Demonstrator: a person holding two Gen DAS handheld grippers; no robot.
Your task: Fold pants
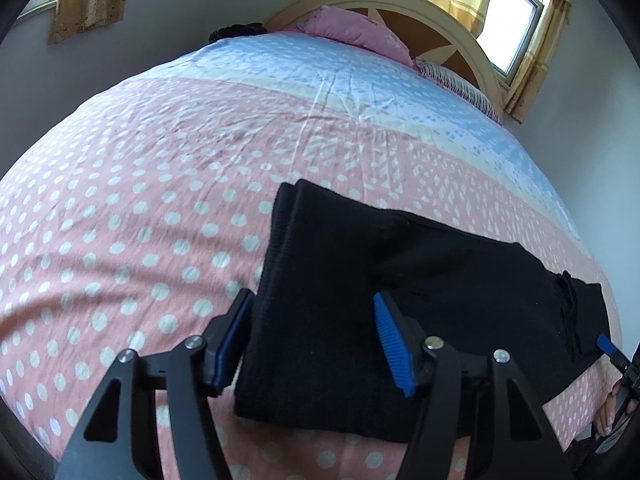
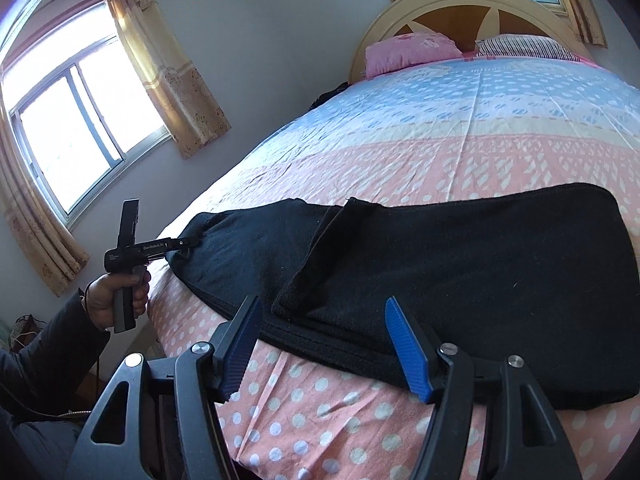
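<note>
I see black pants (image 1: 400,272) lying partly folded along the near edge of a bed (image 1: 160,200) covered in a pink, dotted sheet. My left gripper (image 1: 316,344) sits over one end of them, fingers spread around the cloth; I cannot tell whether the pads press it. My right gripper (image 2: 324,348) hovers over the middle, fingers spread, holding nothing. Beyond the pants the sheet lies bare up to a pink pillow (image 2: 408,54) and headboard (image 2: 460,4).

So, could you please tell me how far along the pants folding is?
Done: the black pants lie on the bed, apparently doubled lengthwise, one flap laid over. In hand: left claw and right claw, both open, sit at opposite ends. Remaining: gripping and folding across.
</note>
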